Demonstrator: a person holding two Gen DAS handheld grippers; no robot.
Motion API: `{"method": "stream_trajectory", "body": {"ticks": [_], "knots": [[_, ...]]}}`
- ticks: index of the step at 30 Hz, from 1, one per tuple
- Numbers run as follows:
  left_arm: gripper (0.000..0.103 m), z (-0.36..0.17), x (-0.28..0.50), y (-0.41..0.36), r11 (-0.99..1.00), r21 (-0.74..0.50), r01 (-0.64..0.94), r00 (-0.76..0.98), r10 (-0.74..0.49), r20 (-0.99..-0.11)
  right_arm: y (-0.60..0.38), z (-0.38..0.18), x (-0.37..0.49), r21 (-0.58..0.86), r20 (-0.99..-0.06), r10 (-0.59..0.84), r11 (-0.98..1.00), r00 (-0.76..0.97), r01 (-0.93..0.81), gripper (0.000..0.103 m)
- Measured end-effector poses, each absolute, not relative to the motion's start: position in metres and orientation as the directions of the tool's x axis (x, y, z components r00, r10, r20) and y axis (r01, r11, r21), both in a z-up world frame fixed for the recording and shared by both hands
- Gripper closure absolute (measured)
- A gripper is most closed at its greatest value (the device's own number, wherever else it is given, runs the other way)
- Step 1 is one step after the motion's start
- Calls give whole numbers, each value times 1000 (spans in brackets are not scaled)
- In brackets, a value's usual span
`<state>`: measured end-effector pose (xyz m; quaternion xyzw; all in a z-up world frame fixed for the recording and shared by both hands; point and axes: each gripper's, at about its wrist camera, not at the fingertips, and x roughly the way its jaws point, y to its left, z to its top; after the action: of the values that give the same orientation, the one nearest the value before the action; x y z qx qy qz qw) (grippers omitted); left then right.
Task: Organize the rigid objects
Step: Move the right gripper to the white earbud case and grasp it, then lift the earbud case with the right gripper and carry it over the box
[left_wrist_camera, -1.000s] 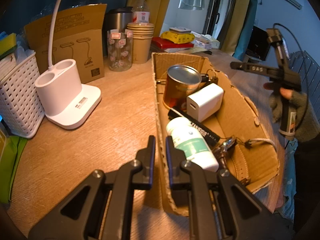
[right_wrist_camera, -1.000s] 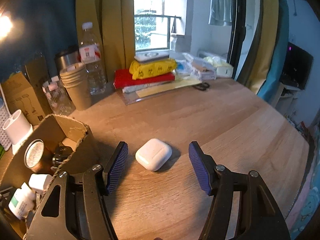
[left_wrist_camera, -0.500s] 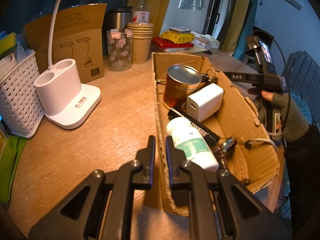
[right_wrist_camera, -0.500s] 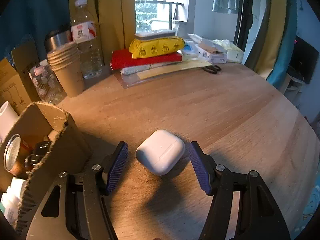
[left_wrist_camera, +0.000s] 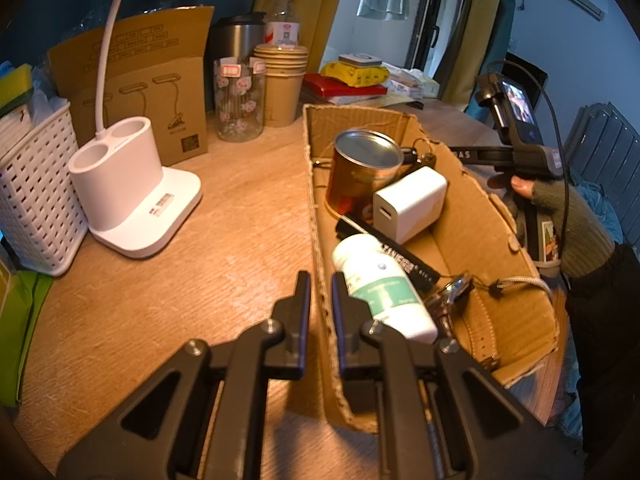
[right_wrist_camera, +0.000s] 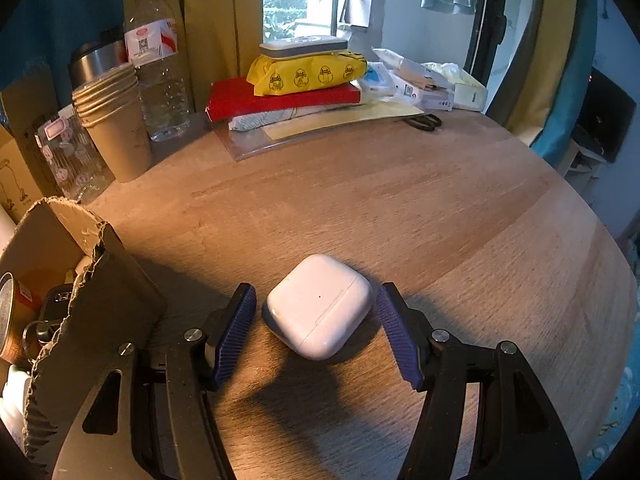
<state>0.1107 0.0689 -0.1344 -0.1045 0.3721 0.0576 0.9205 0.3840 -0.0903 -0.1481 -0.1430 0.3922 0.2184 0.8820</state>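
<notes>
A white earbud case lies on the wooden table. My right gripper is open, its blue-padded fingers on either side of the case without touching it. My left gripper is shut on the near left wall of a torn cardboard box. The box holds a metal tin, a white charger, a white bottle with a green label, a black stick, keys and a strap. The box's corner stands just left of the right gripper.
A white lamp base, a white basket, a cardboard sheet, a glass jar, paper cups, a water bottle and a steel tumbler stand at the back. Stacked packets and papers and scissors lie at the far edge.
The right gripper has moved forward and down, so the earbud case now lies between its fingers. The left gripper has not moved.
</notes>
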Motion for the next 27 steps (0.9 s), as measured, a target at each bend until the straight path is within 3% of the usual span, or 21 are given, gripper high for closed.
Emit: {"method": "stream_trajectory", "body": {"ticks": [5, 27], "knots": [[92, -134, 111, 69, 972, -150, -183, 717, 28, -697, -89, -149, 384, -95, -756, 262, 864, 601, -495, 42], [92, -135, 111, 69, 971, -149, -184, 717, 29, -697, -96, -131, 360, -81, -718, 312, 851, 623, -519, 43]]}}
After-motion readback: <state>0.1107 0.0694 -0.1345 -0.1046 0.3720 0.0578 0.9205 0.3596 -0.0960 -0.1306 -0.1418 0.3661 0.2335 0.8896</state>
